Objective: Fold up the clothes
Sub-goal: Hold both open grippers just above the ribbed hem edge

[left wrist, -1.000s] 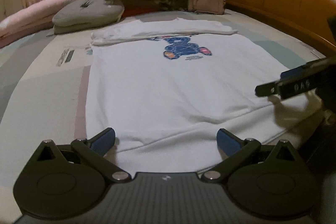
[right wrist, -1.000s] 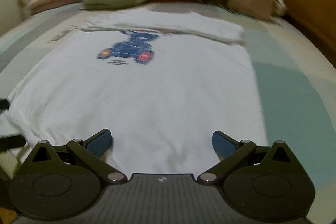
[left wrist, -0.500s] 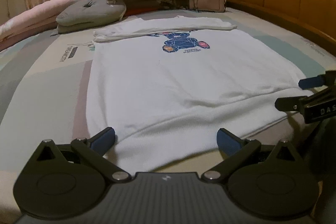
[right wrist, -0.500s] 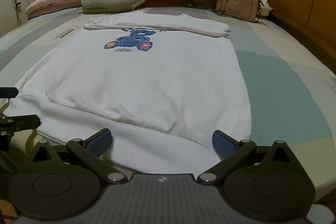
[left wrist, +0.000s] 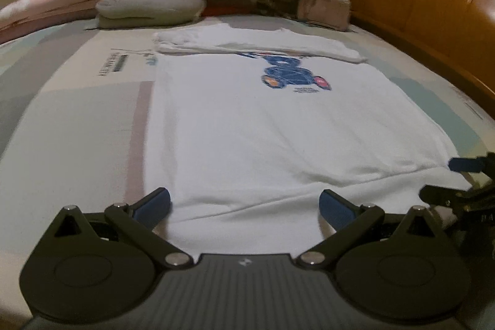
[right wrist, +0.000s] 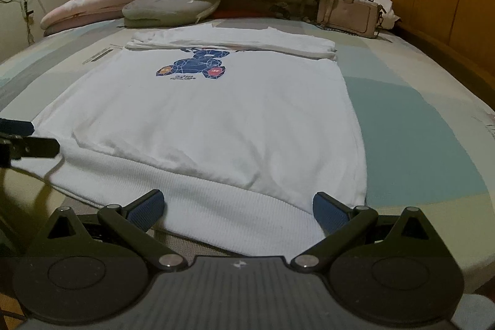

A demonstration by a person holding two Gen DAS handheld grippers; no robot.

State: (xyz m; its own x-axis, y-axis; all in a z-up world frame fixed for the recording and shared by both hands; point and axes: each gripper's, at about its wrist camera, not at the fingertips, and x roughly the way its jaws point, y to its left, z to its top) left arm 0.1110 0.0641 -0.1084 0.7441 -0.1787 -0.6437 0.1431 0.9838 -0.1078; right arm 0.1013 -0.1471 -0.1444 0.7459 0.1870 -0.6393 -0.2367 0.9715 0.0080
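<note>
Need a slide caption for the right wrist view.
Open right hand-held gripper at the ribbed hem of a white bear-print sweatshirt spread on the bed.

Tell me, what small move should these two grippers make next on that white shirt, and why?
Probably ease both forward and close on the ribbed hem. The left gripper and right gripper are open at the near edge of the white sweatshirt, holding nothing. Its sleeves are already folded across the top, so the bottom looks next.
</note>
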